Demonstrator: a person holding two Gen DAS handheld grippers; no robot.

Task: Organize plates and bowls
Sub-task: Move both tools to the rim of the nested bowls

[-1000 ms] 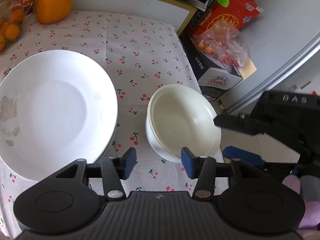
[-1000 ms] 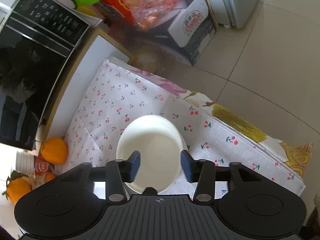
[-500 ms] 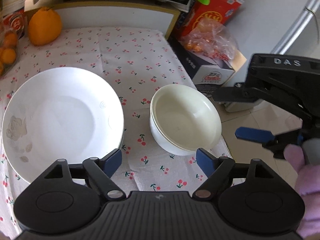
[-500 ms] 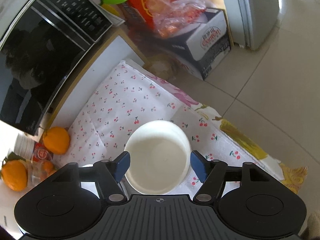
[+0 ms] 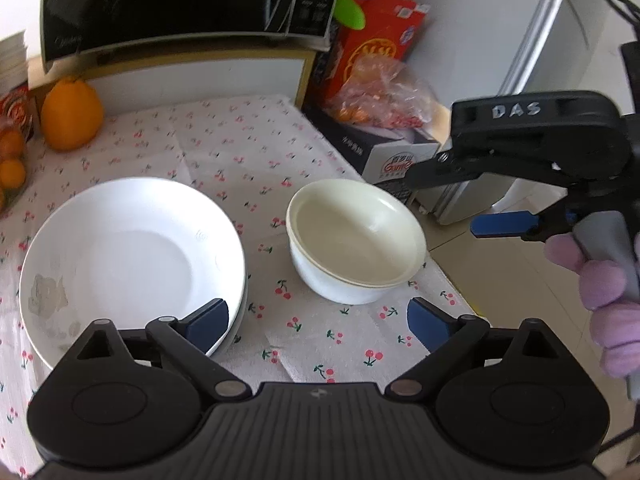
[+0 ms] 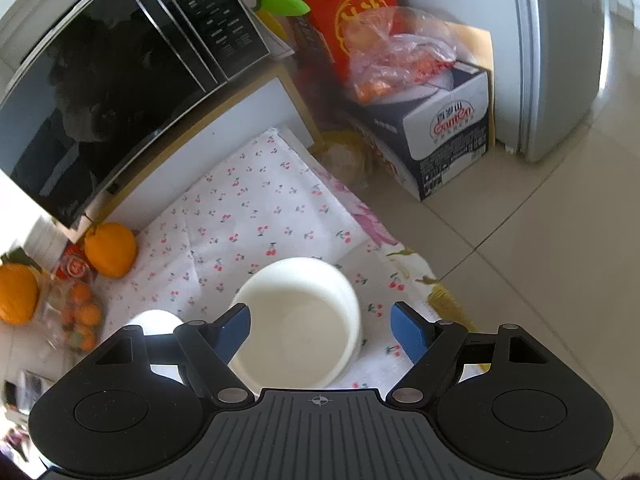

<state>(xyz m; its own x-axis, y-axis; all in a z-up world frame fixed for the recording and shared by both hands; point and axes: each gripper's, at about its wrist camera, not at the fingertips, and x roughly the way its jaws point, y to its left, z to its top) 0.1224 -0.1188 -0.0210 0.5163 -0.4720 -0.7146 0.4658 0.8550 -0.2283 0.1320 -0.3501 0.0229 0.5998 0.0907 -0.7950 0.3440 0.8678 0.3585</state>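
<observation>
- The left gripper (image 5: pixel 316 322) stood wide at the bottom of the left wrist view, its jaws having just been opening, with only cherry-print tablecloth (image 5: pixel 248 152) between the 2 blue pads.
- Its left pad overlapped the lower right rim of the stacked white plates (image 5: pixel 128 260); contact could not be told.
- The plates lay at the centre left of that frame, at least 2 rims showing at the edge, with a faint grey flower mark on the top plate's left side.
- The cream bowl (image 5: pixel 354 240) sat upright at the centre of the frame, just right of the plates and apart from them, close to the table's right edge.
- The right gripper (image 5: pixel 448 196) entered from the right of that frame, gloved fingers (image 5: pixel 600 284) around its handle, jaws parted beside the bowl without touching it.
- In the right wrist view the right gripper (image 6: pixel 320 330) also stood wide, jaws having just been opening, the bowl (image 6: pixel 300 328) below them in the lower centre, pads clear of it.
- An orange (image 5: pixel 72 116) sat at the upper left, a microwave (image 5: pixel 180 0) along the top.
- A red box (image 5: pixel 380 40) and a bag of snacks (image 5: pixel 380 92) stood at the upper right.
</observation>
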